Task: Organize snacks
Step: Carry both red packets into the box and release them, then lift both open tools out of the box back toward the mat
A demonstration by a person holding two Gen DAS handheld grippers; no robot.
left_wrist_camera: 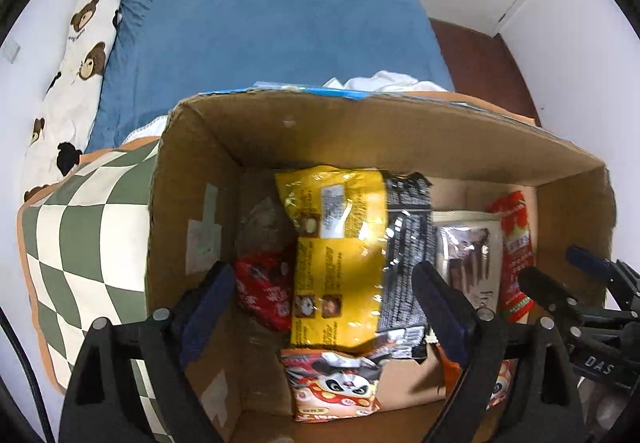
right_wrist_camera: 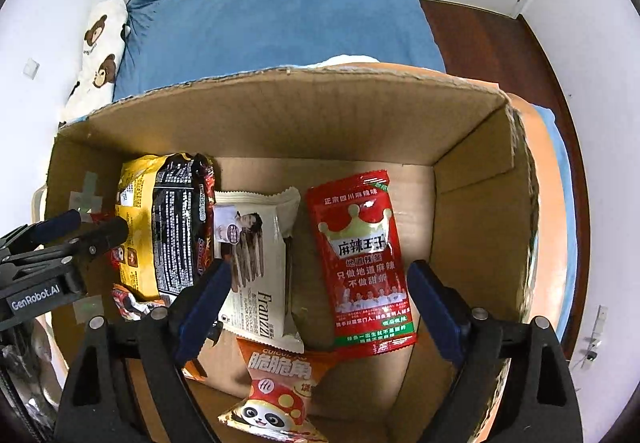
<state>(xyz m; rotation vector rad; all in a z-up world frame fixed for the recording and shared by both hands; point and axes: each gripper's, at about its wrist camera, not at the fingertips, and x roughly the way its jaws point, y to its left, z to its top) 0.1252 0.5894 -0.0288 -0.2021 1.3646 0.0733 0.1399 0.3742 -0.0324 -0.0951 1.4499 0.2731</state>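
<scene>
Snacks lie flat on the floor of the open brown cardboard box (right_wrist_camera: 280, 115). The red rectangular foil snack pouch (right_wrist_camera: 362, 263) runs lengthwise away from me, printed top at the far end, between and below the tips of my right gripper (right_wrist_camera: 318, 307). The yellow plastic snack bag (left_wrist_camera: 336, 263) lies likewise under my left gripper (left_wrist_camera: 326, 307). Both claws are wide open, holding nothing.
</scene>
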